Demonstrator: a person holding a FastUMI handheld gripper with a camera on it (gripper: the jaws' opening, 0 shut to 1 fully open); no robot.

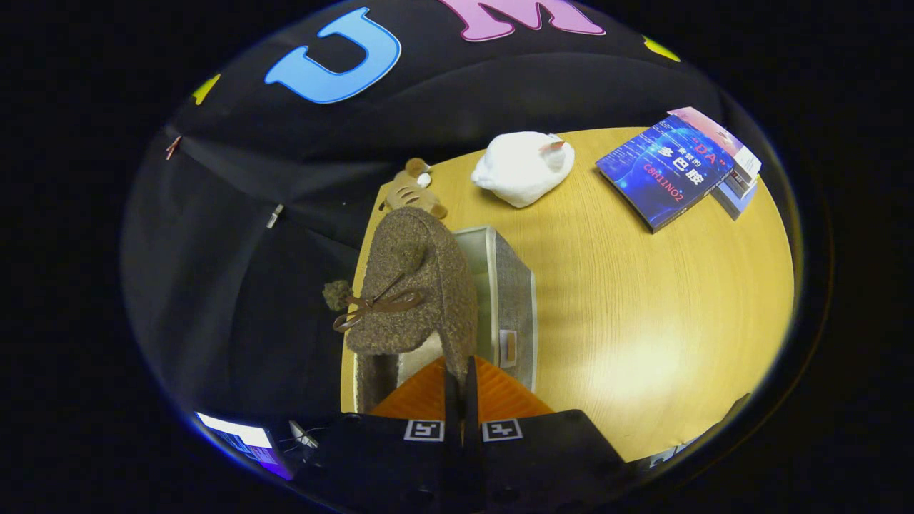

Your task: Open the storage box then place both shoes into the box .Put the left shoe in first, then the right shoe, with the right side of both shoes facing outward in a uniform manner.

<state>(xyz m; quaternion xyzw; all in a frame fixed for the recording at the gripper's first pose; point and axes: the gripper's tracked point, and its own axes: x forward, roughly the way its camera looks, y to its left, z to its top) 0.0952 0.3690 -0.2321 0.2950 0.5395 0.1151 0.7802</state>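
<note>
While your gripper (461, 371) holds the brown woolly slipper-style shoe with a leather bow (414, 285), its orange fingers (500, 392) stand clenched together on the shoe's rim, with only a thin dark slit between them. The shoe hangs just ahead of the fingers, rising toward twelve o'clock from them, its long axis running straight away from you and its bow side turned toward nine o'clock. The grey fabric storage box (510, 300) sits on the round pale wooden table (643, 314) just beside the shoe, at about one o'clock from the fingers, its open mouth partly hidden behind the shoe. That is the relation your next move likely turns on: the shoe is up at the box's rim, and whether its sole is already inside cannot be told. Which shoe of the pair this is cannot be told either. Beyond the box, at twelve o'clock, lie a small tan plush toy (410, 191) and a white plush toy (523, 168); a stack of books with a blue cover (668, 171) lies at two o'clock, well apart.
</note>
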